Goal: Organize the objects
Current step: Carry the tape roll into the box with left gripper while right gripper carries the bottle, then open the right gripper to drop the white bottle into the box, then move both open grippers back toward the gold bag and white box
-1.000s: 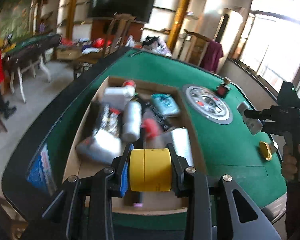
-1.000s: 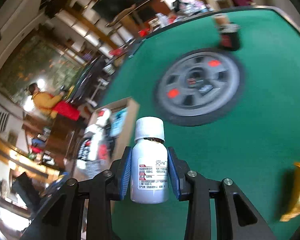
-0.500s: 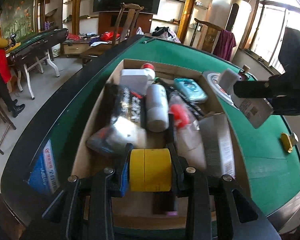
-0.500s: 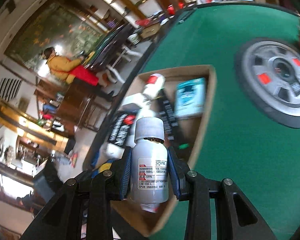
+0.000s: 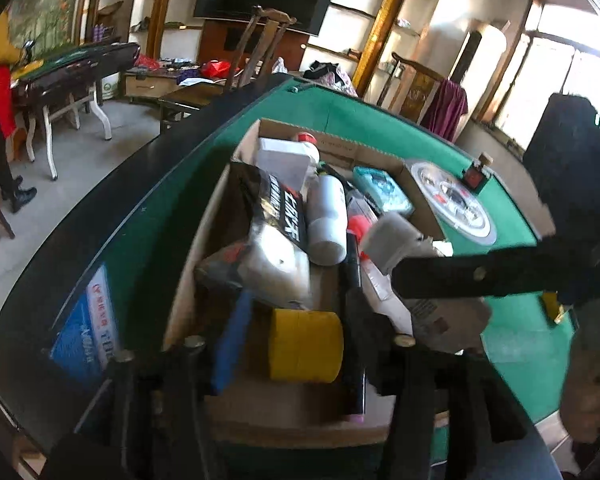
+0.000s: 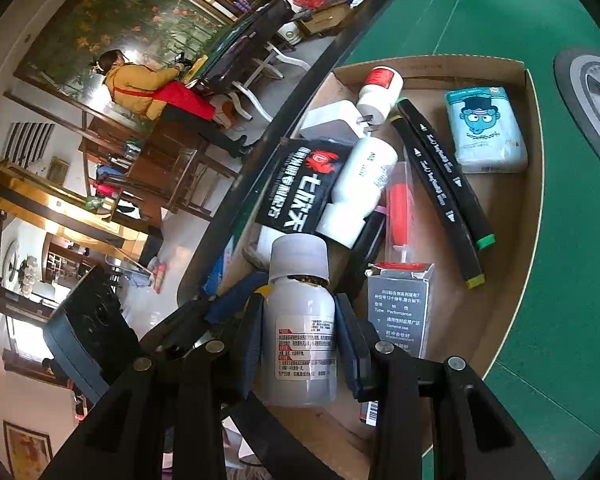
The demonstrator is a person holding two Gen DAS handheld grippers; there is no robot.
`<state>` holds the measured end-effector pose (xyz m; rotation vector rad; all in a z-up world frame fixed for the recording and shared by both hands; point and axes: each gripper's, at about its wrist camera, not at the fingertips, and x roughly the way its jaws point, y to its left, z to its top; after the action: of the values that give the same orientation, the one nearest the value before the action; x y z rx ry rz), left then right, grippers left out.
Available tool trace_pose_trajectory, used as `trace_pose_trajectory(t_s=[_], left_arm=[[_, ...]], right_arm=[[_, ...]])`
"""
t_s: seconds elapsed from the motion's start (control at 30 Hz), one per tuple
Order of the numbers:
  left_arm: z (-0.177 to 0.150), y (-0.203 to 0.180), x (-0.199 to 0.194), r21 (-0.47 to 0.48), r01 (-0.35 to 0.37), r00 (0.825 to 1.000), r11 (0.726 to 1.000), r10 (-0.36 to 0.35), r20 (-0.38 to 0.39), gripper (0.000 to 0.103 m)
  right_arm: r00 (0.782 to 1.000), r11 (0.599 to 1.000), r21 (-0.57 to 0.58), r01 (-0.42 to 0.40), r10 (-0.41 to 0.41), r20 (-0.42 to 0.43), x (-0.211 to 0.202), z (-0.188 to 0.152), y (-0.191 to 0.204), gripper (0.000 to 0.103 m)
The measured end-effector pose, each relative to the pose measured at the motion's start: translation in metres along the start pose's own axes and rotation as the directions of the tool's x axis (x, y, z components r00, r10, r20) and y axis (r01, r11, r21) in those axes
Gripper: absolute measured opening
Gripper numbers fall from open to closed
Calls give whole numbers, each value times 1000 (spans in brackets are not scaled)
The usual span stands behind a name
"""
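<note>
Here the step in hand is dropping items into the cardboard box that sits on the green table. The left gripper has its jaws opening around the yellow tape roll; a gap shows beside its blue pad, so the roll looks released and appears to rest on the box floor near the front wall. The right gripper is clenched on a white medicine bottle, cap up, held over the near end of the box.

Judging from this, the left hand next needs to back out clear of the roll without dragging it, and the right must lower the bottle into a free patch of floor before letting go; the space beside the grey carton looks tight.

Already inside the box are a black snack packet, a white bottle lying on its side, a white charger plug, a red-capped bottle, two black markers, a blue tissue pack and a red tube in clear wrap.
</note>
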<state>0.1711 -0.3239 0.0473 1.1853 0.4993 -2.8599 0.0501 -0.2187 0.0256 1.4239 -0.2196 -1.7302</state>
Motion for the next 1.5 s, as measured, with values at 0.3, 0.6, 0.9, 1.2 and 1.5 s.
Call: trace_pose_trajectory(t_s=[0.3, 0.6, 0.9, 1.2, 1.5], left_arm=[[8, 16, -42, -82, 19, 992, 996, -9, 126, 81], [14, -11, -51, -10, -24, 989, 1000, 26, 145, 93], [31, -93, -50, 179, -199, 969, 963, 167, 180, 95], [26, -180, -35, 371, -311, 945, 875, 244, 216, 99], [19, -235, -14, 467, -311, 950, 828, 251, 188, 99]], right_arm=[[997, 997, -4, 81, -81, -9, 5, -12, -7, 40], [993, 998, -28, 61, -57, 105, -36, -16, -2, 59], [916, 969, -2, 248, -234, 325, -105, -32, -23, 78], [836, 924, 82, 373, -374, 402, -151, -61, -60, 82], [789, 908, 157, 389, -417, 452, -191, -81, -96, 84]])
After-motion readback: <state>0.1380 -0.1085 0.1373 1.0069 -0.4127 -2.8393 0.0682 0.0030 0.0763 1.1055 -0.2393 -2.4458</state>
